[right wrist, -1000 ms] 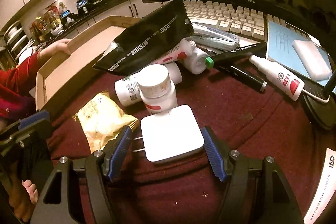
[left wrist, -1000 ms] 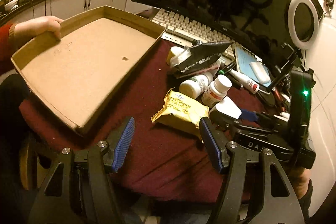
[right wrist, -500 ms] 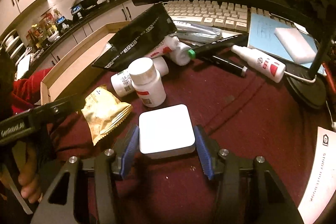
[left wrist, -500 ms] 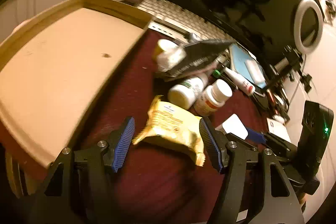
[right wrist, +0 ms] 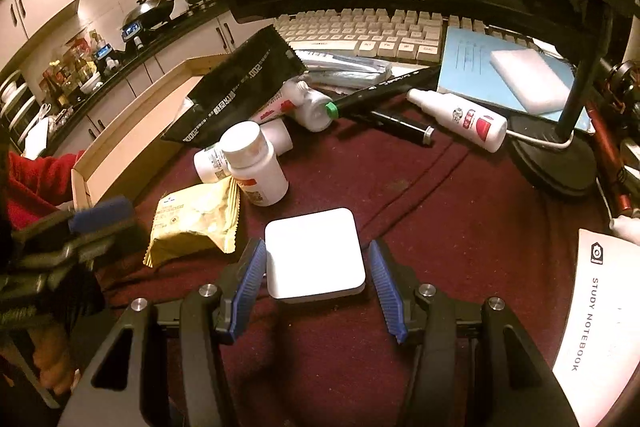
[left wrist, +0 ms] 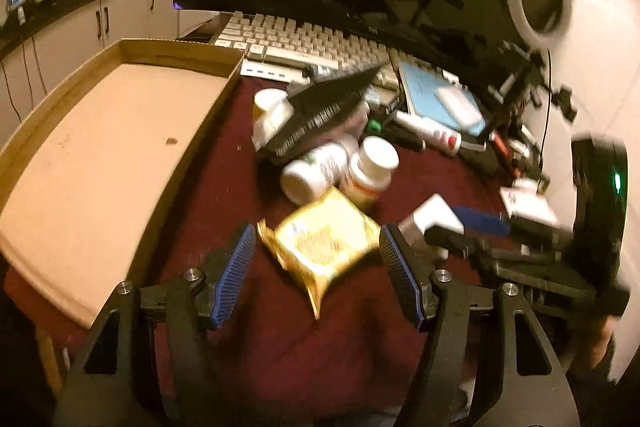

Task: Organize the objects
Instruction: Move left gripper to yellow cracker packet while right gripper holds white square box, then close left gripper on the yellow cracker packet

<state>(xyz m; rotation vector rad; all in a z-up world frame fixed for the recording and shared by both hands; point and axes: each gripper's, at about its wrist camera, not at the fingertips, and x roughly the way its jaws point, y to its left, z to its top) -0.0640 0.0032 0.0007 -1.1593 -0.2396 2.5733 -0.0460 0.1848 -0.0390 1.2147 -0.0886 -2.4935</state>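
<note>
Left gripper (left wrist: pixel 318 267) spread wide around yellow snack packet (left wrist: pixel 324 247) on maroon cloth (left wrist: pixel 224 163), pads not touching it. Right gripper (right wrist: pixel 316 283) spread around white square adapter (right wrist: pixel 314 255), left pad just beside its edge, right pad slightly off; contact unclear. Upright white pill bottle (right wrist: pixel 256 163) near the packet, second bottle (right wrist: pixel 210 161) lying behind it. Cardboard tray (left wrist: pixel 100 155) left of the pile. Black pouch (right wrist: pixel 240 87) on top of the clutter by keyboard (right wrist: pixel 360 31).
</note>
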